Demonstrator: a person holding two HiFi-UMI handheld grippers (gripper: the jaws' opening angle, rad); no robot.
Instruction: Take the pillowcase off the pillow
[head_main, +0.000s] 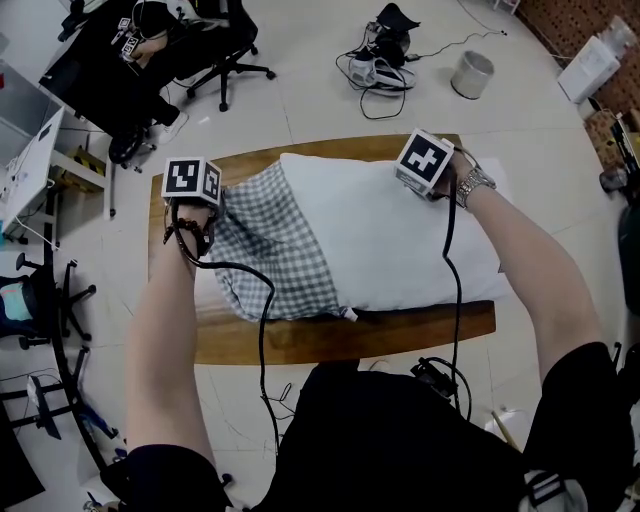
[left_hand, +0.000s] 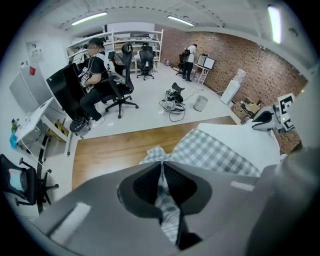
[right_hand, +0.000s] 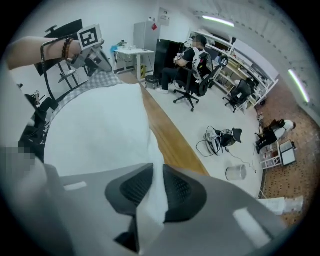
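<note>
A white pillow (head_main: 400, 230) lies along a wooden table (head_main: 300, 340). A grey checked pillowcase (head_main: 275, 250) covers only its left end, bunched up there. My left gripper (head_main: 213, 216) is at the pillowcase's far left corner. In the left gripper view this gripper (left_hand: 161, 167) is shut on a fold of the checked pillowcase (left_hand: 215, 150). My right gripper (head_main: 436, 190) sits at the pillow's far right corner. In the right gripper view it (right_hand: 154, 172) has a white corner of the pillow (right_hand: 95, 130) pinched between its pads.
The table is narrow, and the pillow overhangs its right end. A bin (head_main: 471, 73) and a heap of cables and gear (head_main: 385, 60) lie on the floor beyond. At the back left a person sits on an office chair (head_main: 225, 55). Black cables hang over the near table edge.
</note>
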